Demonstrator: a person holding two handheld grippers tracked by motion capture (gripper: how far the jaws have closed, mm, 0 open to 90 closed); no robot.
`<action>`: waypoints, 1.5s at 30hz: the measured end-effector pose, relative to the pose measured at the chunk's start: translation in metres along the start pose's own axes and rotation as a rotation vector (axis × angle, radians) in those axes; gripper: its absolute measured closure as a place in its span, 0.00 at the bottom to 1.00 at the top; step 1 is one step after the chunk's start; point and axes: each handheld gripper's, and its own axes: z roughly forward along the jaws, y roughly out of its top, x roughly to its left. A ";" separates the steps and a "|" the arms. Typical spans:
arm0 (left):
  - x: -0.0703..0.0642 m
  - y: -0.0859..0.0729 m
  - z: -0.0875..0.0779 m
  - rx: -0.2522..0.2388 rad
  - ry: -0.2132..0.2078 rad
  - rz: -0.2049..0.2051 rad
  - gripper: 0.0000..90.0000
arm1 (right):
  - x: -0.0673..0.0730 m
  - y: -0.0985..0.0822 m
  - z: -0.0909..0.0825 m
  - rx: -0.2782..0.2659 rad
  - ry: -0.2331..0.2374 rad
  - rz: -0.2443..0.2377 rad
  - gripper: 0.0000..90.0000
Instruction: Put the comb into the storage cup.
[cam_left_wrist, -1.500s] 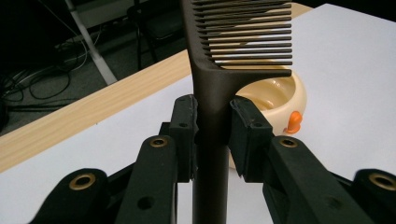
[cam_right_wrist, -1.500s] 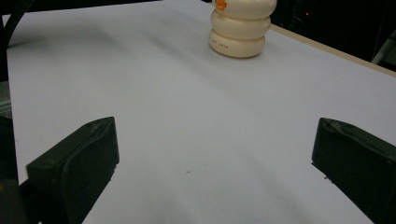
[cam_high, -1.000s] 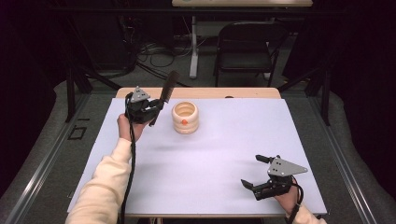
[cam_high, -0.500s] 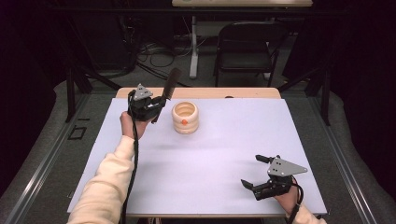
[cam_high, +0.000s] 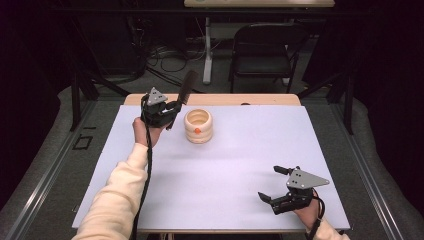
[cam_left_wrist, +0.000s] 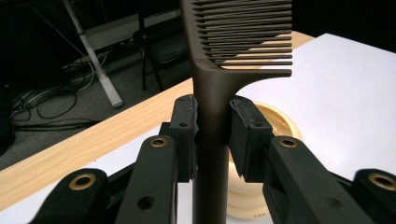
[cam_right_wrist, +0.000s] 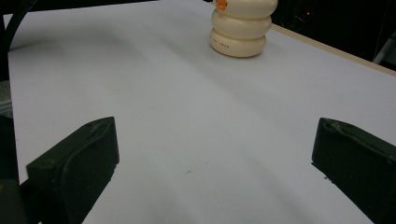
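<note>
Dark curtains and a black metal frame ring the room as I watch from afar; a black chair (cam_high: 264, 47) with a padded seat stands behind the table (cam_high: 320, 150), beside a white post with loose cables on grey floor. Matte white sheeting covers the table, smooth and flat, leaving a strip of pale wood grain bare along the far edge.

Next in size, a cream sleeve (cam_high: 112, 200) of soft knit comes in from the bottom left of the high view. Its hand lifts the left gripper (cam_high: 170, 110) above the table's far left part, just beside the holder (cam_high: 198, 125), a glossy cream pot of stacked rounded rings with an open top and a small orange dot on its wall.

At the near right corner I see the right gripper (cam_high: 272, 184), black with a grey three-cornered plate, held low over the sheet; its blocky jaws stand wide apart with bare table between them.

Smallest, the comb (cam_left_wrist: 219, 79): dark brown matte plastic, a long flat handle widening into a spine with fine, straight, evenly spaced teeth. I see the left gripper's ribbed black pads clenched on its handle, the comb upright and tilted back, above the holder.
</note>
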 end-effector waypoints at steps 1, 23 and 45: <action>0.000 0.000 0.000 -0.004 0.000 0.000 0.80 | 0.000 0.000 0.000 0.000 0.000 0.000 0.00; -0.006 0.008 0.009 -0.033 0.001 -0.002 0.80 | 0.000 0.000 0.000 -0.001 0.001 0.001 0.00; -0.011 0.017 0.017 -0.058 0.002 0.002 0.80 | -0.001 0.000 0.000 -0.001 0.002 0.003 0.00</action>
